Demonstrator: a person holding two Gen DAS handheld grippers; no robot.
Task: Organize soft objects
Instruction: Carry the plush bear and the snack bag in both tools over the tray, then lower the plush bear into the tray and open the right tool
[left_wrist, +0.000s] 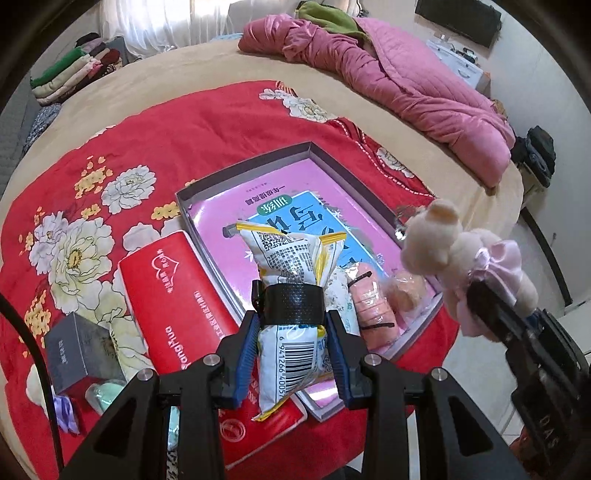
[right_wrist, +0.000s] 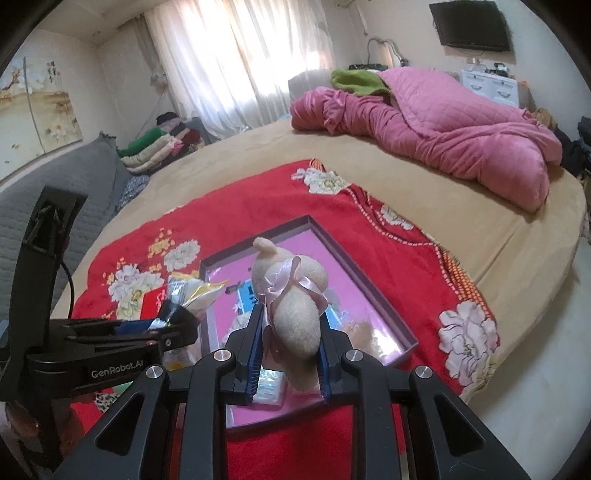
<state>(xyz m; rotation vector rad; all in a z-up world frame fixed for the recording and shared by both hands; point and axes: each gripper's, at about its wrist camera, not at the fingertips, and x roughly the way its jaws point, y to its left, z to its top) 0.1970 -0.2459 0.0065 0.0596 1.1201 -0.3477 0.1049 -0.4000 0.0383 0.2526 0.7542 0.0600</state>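
Observation:
My left gripper is shut on a white and yellow snack bag and holds it above the near left part of a shallow grey box lined with a pink book. My right gripper is shut on a cream plush bear with a pink ribbon, held above the same box. The bear also shows in the left wrist view, at the box's right edge. Wrapped pink soft items lie in the box's near corner.
A red tissue pack lies left of the box on a red floral blanket. A dark grey box and small soft items sit at the near left. A pink quilt lies at the far side of the bed. Folded clothes are stacked far left.

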